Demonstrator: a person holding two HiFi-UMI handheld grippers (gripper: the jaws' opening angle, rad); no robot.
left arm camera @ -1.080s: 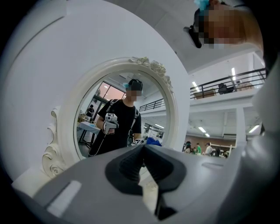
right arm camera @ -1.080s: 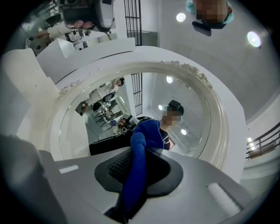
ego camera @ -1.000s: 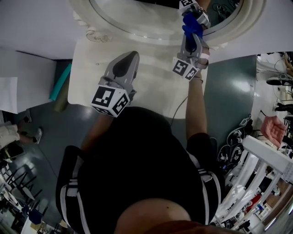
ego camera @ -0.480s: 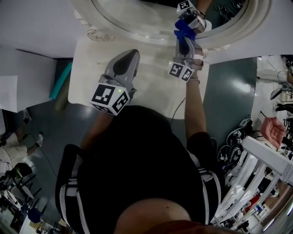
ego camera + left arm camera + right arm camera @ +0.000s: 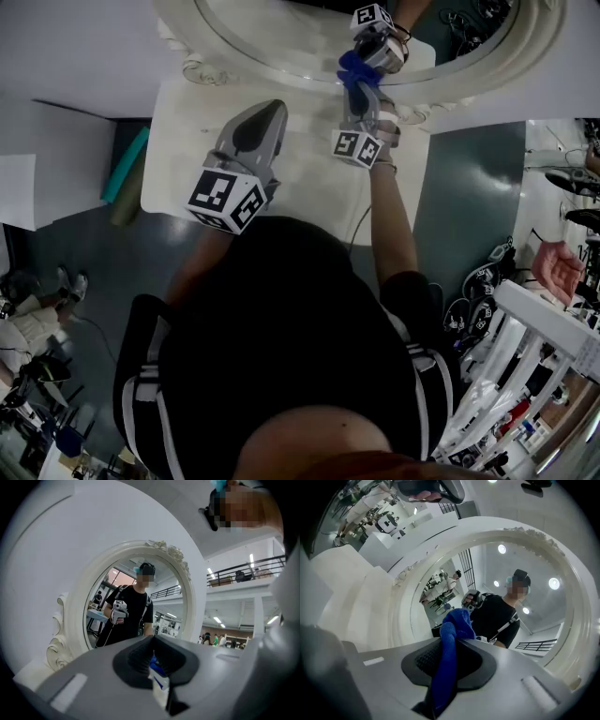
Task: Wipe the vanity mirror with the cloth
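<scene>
Right gripper (image 5: 453, 641) is clamping the cloth (image 5: 451, 630), long axis along its jaws, tip pointing at the vanity mirror (image 5: 534, 630); left gripper (image 5: 153, 640) jaws are meeting.

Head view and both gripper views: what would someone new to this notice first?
The bright blue cloth, clamped in the right gripper and held up at the glass of the vanity mirror, stands out most. Next comes the mirror's ornate white frame, standing at the back of a white table. The left gripper hangs shut above that table, short of the mirror.
</scene>
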